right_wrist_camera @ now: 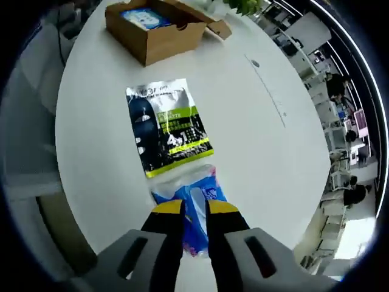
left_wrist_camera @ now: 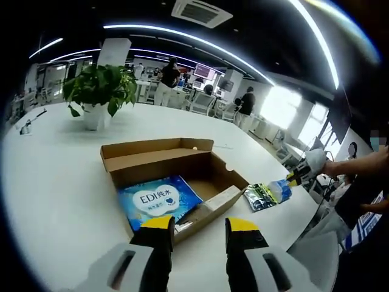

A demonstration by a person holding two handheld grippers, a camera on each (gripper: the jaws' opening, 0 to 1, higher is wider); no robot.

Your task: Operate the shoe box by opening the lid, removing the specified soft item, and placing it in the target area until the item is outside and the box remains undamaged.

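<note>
- Left gripper view: the left hand-held gripper (left_wrist_camera: 199,234) hangs open and empty over the opened shoe box (left_wrist_camera: 176,176) mid-counter; a blue packet (left_wrist_camera: 159,201) lies inside.
- Right gripper view: the right hand-held gripper (right_wrist_camera: 188,214) pinches a blue-and-white soft pack (right_wrist_camera: 196,198) near the counter (right_wrist_camera: 255,134) edge, beside a green-and-white pouch (right_wrist_camera: 167,125); best lowered flat before release.

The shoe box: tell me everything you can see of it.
The shoe box is plain brown cardboard, open, with its hinged lid folded back flat and a loose flap at its near end. It sits upright on the white table, in front of a potted plant. Inside lies a blue tissue pack against the floor and one wall. Nothing grips the box; the left gripper hovers open beside its near corner. In the right gripper view it stands beyond a black-and-green pouch.
</note>
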